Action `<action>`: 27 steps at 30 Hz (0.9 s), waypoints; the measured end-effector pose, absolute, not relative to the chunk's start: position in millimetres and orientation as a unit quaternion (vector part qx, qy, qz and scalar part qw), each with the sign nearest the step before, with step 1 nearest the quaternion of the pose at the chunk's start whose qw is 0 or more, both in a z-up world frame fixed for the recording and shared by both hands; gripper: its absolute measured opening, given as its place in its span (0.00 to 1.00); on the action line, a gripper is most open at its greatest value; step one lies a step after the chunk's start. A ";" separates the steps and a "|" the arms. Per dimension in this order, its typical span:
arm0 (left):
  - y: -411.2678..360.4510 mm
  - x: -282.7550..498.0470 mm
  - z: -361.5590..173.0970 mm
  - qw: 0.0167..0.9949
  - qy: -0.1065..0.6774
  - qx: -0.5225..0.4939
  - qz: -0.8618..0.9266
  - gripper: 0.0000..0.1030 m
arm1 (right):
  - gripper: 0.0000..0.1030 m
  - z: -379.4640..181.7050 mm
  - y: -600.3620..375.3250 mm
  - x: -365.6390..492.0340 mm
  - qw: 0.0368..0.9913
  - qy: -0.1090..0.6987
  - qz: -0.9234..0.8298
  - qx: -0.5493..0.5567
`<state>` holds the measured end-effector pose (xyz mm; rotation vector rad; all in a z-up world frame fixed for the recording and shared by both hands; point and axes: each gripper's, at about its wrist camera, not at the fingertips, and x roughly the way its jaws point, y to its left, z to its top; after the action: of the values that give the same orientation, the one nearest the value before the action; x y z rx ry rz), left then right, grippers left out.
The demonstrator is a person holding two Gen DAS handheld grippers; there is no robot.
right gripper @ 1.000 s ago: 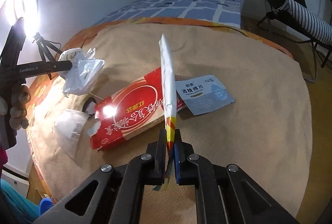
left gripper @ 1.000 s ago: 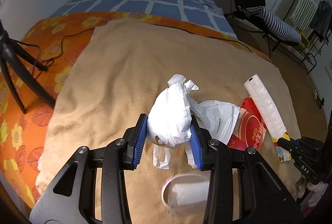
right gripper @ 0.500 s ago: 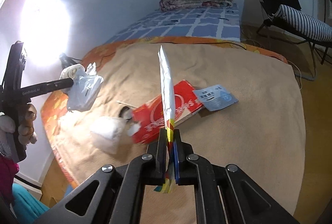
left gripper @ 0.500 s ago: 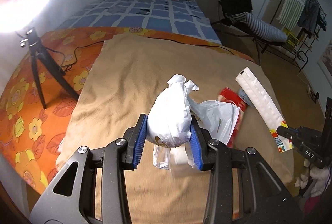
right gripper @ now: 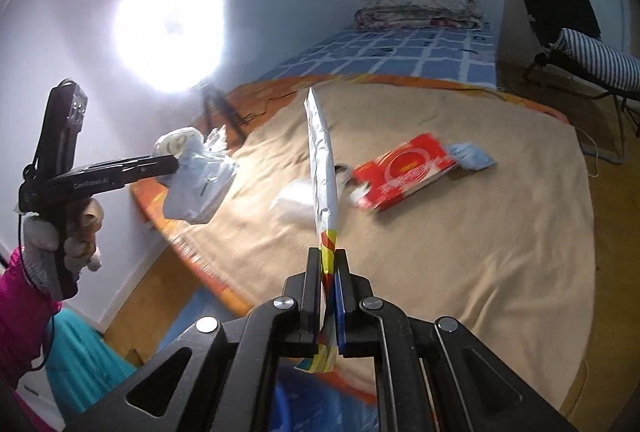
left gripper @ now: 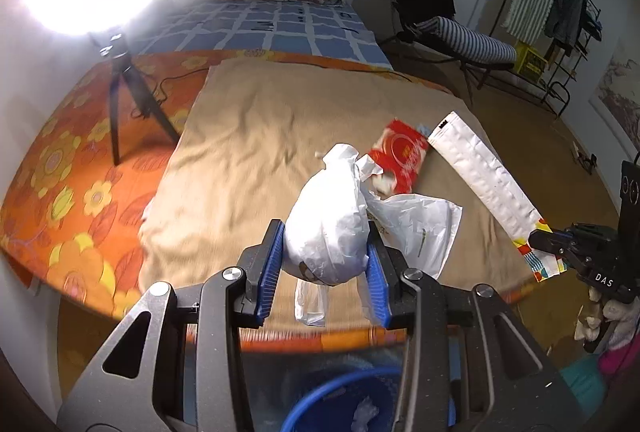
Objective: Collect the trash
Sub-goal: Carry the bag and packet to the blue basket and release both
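My left gripper is squeezing a puffy white bag, one blue pad on each side, and my right gripper is pinched tight on the bottom end of a long white packet that stands straight up from it. Both are lifted off the tan blanket, near its close edge. Right below my left gripper I can see the rim of a blue bin, and I think that is where the trash should go. The bag looks soft and slippery, and a loose flap hangs off its right side. If I let go too far from the bin, I think the flap could catch the air or the rim, and the bag could land on the floor. The packet is held only at its tip, so it could wobble, slide out, or fall beside the bin. My two grippers are close, so they might bump. A red box, a small blue packet touching its far right end, and something white and blurry just left of the box are lying on the blanket, farther away. I could forget those.
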<state>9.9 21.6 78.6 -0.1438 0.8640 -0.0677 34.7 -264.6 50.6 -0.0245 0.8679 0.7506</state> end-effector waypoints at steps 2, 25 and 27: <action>22.6 -11.1 76.1 0.904 0.420 -0.069 -0.034 0.38 | 0.03 50.5 -264.6 17.6 0.836 0.411 0.362 -0.010; 4.7 -135.7 -9.6 0.857 0.506 -0.071 -0.063 0.38 | 0.03 -7.1 -247.2 -116.0 0.780 0.468 0.413 -0.047; 3.0 -140.9 -18.7 0.851 0.517 -0.069 -0.066 0.38 | 0.03 -15.2 -247.1 -120.1 0.774 0.477 0.413 -0.046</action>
<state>-140.9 3.0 -18.7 -0.1461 1.0885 -0.1384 -120.1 -247.1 -15.2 -0.0996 1.0329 0.8941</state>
